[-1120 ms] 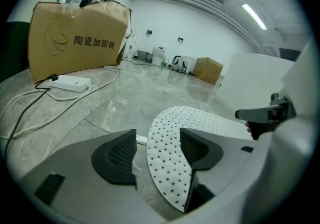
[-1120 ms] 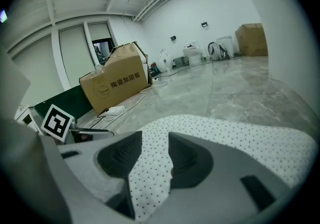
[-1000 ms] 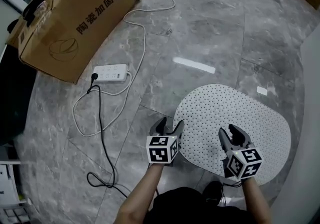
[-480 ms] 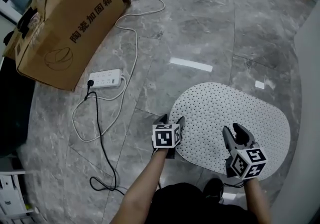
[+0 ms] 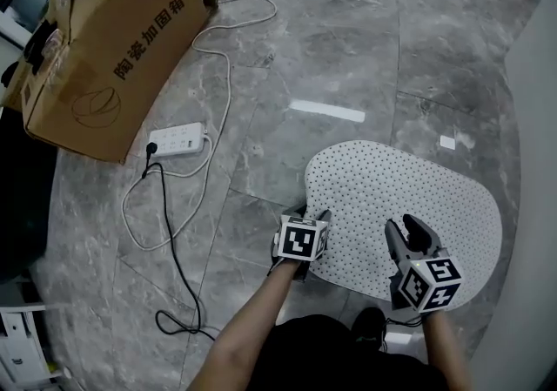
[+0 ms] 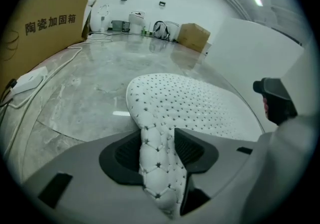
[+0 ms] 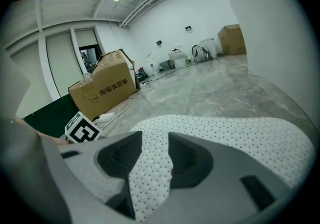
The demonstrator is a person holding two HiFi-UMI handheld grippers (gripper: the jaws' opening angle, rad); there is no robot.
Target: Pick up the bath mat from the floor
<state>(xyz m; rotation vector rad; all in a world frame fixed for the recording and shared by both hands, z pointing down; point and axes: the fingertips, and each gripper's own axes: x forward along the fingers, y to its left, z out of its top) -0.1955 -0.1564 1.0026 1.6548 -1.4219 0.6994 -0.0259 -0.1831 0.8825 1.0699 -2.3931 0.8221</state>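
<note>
Bath mat [image 5: 418, 193] edge pinched in left tool [image 5: 311, 215], jaws just closing on it; right tool [image 5: 403, 228] spread apart above it

White oval dotted bath mat [image 5: 409, 206], flat on the grey floor [image 5: 348, 50], left edge raised in a narrow fold.

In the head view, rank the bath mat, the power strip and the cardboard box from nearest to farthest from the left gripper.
1. Bath mat: the left gripper has just been closing its jaws on its near edge.
2. Power strip: up and to the left.
3. Cardboard box: top left corner, farthest.
</note>
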